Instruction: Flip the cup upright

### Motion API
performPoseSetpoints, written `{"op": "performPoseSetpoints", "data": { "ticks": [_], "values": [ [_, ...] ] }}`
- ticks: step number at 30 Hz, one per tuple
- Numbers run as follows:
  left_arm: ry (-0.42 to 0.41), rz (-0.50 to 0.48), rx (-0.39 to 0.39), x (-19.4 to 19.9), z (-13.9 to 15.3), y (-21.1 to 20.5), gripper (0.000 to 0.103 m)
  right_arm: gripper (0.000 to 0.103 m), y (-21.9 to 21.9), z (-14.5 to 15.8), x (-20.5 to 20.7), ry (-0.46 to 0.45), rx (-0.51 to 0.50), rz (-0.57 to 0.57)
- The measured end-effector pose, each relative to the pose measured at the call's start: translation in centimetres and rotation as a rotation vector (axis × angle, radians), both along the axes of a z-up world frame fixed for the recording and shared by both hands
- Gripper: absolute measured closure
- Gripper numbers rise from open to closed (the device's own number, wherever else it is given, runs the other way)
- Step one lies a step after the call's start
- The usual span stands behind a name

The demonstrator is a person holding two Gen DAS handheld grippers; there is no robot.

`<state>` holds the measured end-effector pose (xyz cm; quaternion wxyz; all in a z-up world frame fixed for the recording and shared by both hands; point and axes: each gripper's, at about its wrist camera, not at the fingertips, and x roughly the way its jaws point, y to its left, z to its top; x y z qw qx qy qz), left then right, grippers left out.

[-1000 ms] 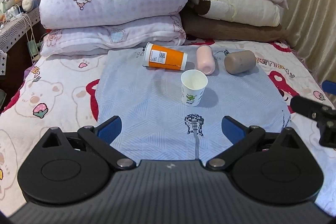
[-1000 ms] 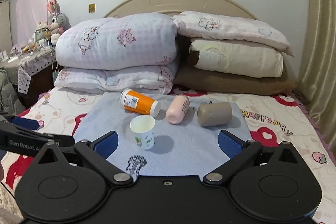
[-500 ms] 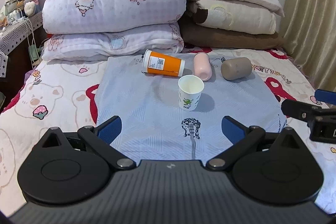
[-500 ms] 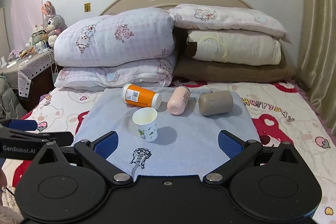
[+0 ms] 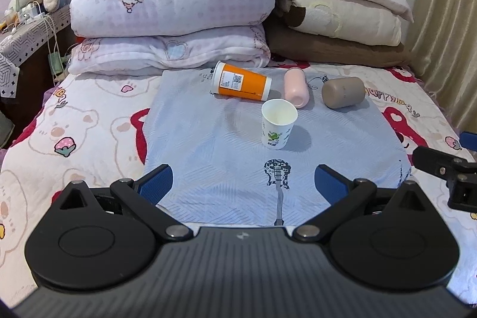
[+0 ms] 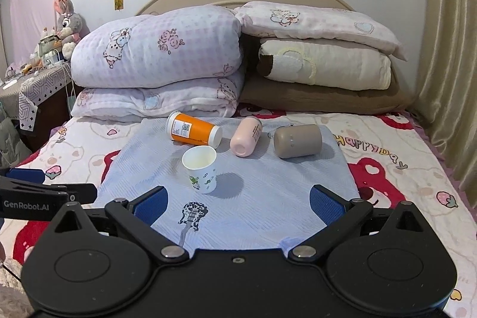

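Fingers of both the left gripper [image 5: 243, 182] and right gripper [image 6: 238, 200] are standing spread, holding nothing. Beyond the upright paper cup [image 6: 200, 169], the orange cup [image 6: 193, 129] is lying sideways, axis running left-right, about equally reachable.

You have bare cloth [image 5: 208, 157] before the upright paper cup [image 5: 278, 122]; the orange cup [image 5: 240, 81] and pink cup [image 5: 295, 87] crowd just behind it.

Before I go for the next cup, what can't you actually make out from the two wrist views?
- Taupe cup: both views show its side, so its mouth stays unseen.
- Pink cup: far end faces away, both views.
- Orange cup: label print too small.
- Right tool: cut off by the left view's edge.
- Left tool: cut off likewise.
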<state>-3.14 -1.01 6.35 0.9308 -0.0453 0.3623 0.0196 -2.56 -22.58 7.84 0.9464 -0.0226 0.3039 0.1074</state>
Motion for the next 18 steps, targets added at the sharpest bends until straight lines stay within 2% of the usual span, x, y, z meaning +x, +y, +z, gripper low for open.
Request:
{"op": "performPoseSetpoints", "data": {
  "ticks": [18],
  "values": [
    [0.021, 0.000, 0.035, 0.21, -0.25, -0.36, 0.000, 0.000, -0.05, -0.44, 0.51, 0.039, 0.008, -0.010]
  ]
}}
